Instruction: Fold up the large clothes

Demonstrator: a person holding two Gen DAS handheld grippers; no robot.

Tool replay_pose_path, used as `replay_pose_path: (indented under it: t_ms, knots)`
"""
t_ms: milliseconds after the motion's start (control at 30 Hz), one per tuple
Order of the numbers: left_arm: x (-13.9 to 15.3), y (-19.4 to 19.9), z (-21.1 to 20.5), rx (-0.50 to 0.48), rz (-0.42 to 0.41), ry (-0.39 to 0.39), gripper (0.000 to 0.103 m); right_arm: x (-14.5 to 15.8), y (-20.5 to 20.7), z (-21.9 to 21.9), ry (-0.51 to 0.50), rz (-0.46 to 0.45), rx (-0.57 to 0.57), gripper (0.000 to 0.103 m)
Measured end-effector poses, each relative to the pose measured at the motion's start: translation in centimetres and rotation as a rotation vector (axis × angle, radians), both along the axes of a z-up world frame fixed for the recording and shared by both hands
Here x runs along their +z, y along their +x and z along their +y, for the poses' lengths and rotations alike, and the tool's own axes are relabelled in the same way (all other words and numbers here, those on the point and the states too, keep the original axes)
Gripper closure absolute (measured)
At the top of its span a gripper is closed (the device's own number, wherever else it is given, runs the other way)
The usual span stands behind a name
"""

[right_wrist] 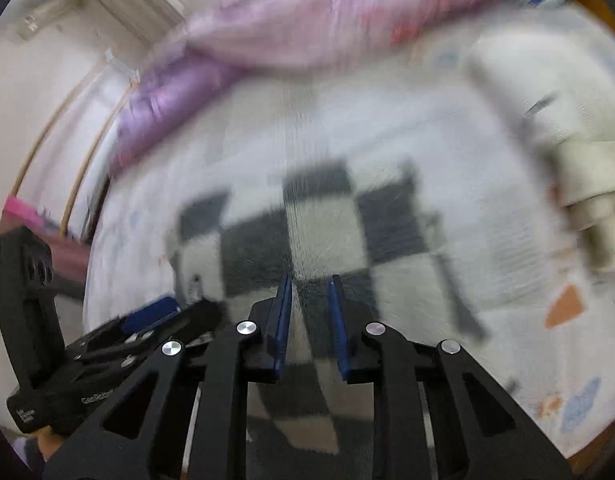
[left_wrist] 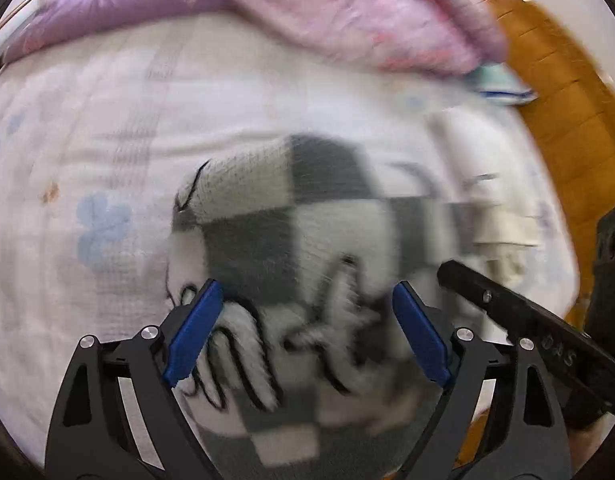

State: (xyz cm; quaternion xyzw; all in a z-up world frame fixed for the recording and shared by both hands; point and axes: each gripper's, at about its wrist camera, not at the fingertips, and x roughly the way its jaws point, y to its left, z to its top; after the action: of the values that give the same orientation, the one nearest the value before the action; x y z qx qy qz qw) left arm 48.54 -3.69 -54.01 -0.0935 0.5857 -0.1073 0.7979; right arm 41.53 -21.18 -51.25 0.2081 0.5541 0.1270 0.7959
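A knit sweater (left_wrist: 327, 220) in grey and white checks lies bunched on a bed's white flowered sheet (left_wrist: 107, 140). My left gripper (left_wrist: 305, 286) hovers over its near, crumpled part with the blue pads (left_wrist: 195, 332) wide apart and nothing pinched; it is open. In the right wrist view the sweater (right_wrist: 327, 220) lies spread beneath my right gripper (right_wrist: 310, 280). Its jaws stand close together with a narrow gap, and cloth shows through the gap but is not pressed. Each gripper shows at the edge of the other's view, blurred.
A pink quilt (left_wrist: 347, 8) and a purple one (left_wrist: 127, 8) are heaped along the bed's far side. Folded cream clothes (right_wrist: 587, 184) lie to the right of the sweater. An orange-brown surface (left_wrist: 567, 100) borders the bed on the right.
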Motion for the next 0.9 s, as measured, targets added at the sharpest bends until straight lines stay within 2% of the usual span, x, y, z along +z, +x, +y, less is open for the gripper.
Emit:
replay_pose_path:
  t_ms: [33,67,100,167,267,400,500,567,667,733,767,833,867,900]
  knots:
    - [-1.2,1.0,-0.3,-0.013,0.031,0.051,0.016,-1.0,0.7,0.0,0.003,0.030,-0.008,0.089]
    - [-2.2,1.9,-0.7,-0.027,0.058,0.109,0.016,-2.8,1.7,0.1,-0.042,0.080,0.005,0.100]
    - [-3.0,2.9,-1.1,-0.035,0.072,0.157,0.016,-3.7,2.2,0.0,-0.068,0.096,0.009,0.103]
    - [-4.2,4.0,-1.4,-0.036,0.102,0.173,0.013,-5.5,3.1,-0.5,-0.058,0.116,0.015,0.103]
    - [-5.9,5.3,-1.7,-0.026,0.125,0.192,0.010,-6.5,4.0,-0.8,-0.081,0.110,0.044,0.103]
    - [-6.9,6.5,-1.1,-0.010,0.145,0.167,0.008,-7.3,5.5,-1.3,-0.033,0.138,0.027,0.103]
    - [-6.6,6.5,-1.3,-0.012,0.143,0.151,0.008,-7.2,5.8,-1.2,-0.033,0.134,0.027,0.103]
    - [-6.3,6.0,-1.2,-0.010,0.122,0.129,0.006,-6.3,5.1,-1.3,-0.013,0.122,0.019,0.103]
    - [-4.8,4.2,-0.1,-0.004,0.044,0.065,0.005,-5.2,3.9,-2.3,0.087,0.105,0.005,0.102]
    - [-3.7,2.5,0.9,-0.001,-0.008,0.019,0.005,-4.1,2.5,-2.9,0.134,0.099,0.010,0.097]
    - [-3.1,1.5,1.5,0.003,-0.037,0.008,0.005,-3.4,1.6,-3.2,0.122,0.093,0.010,0.092]
    - [-2.2,-0.2,2.6,0.011,-0.058,-0.006,0.005,-1.9,-0.7,-4.1,0.101,0.060,0.004,0.076]
    - [-2.2,-0.8,3.1,0.024,-0.039,-0.014,0.005,-1.2,-2.3,-4.9,0.076,0.045,-0.024,0.056]
    - [-2.3,-1.5,3.8,0.042,-0.017,-0.033,0.005,-0.9,-3.5,-5.6,0.067,0.040,-0.048,0.041]
